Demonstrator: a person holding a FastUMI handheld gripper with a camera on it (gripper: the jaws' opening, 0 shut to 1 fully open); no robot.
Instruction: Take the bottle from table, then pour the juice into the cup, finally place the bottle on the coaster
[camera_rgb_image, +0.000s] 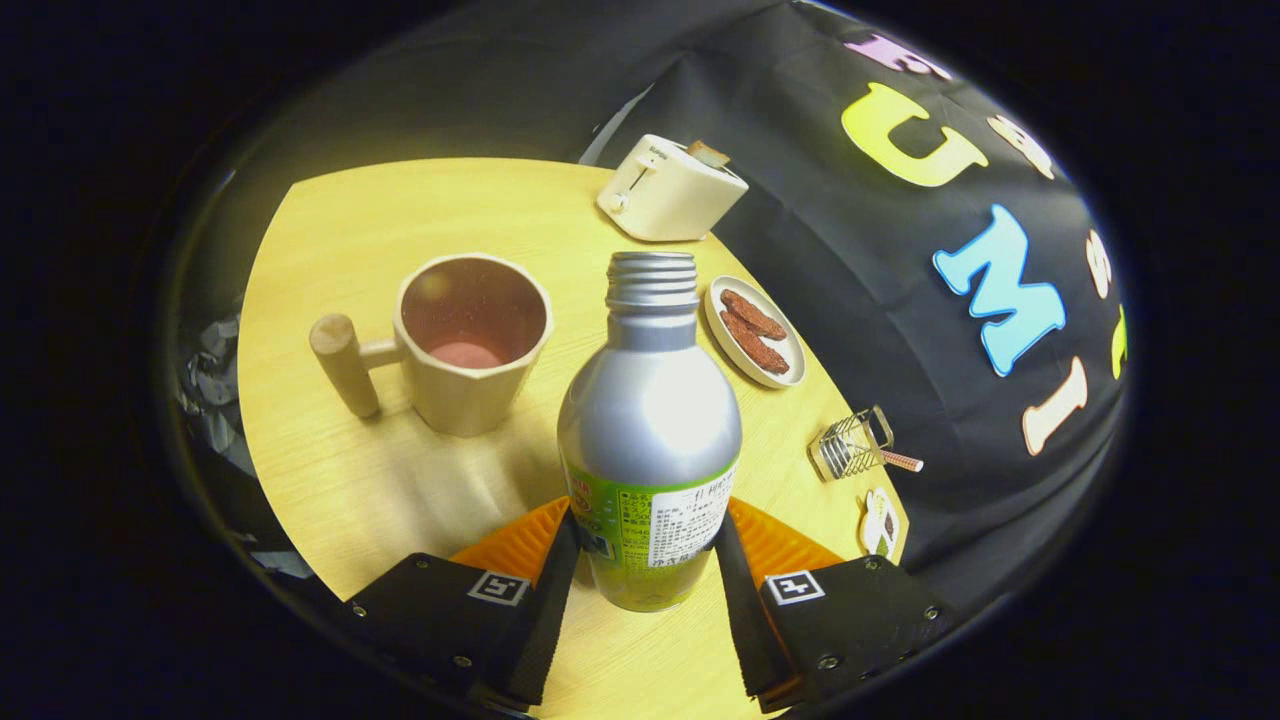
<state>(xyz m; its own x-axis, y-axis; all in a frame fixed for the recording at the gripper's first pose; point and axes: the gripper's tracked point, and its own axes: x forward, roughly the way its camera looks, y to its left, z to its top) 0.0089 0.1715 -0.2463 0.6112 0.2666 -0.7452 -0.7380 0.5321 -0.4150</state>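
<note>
We see the gripper (645, 560) w/ its two black fingers (545, 600) closed against the lower sides of the bottle (650, 430), one on each side, pinching it at the green-labelled part. The bottle is silver aluminium, cap off, threaded neck open at the top, and it sits between the fingers, its base showing over the wooden table (340, 480); we can't tell if the base rests on the wood or is lifted off it. Just beyond the bottle & to its left stands the beige cup (470, 345), upright, w/ a round wooden handle pointing away from the bottle; its inside looks reddish-pink, apart from the bottle by a small gap. Beyond the bottle on the right we see a small plate (790, 372) w/ two brown biscuits (752, 328). Further back, at the table edge, a cream toaster (665, 190) w/ a slice poking out. Near the right finger side, a small wire rack (850, 445) and a patterned coaster (880, 522) at the table's rim, well apart from the bottle.
</note>
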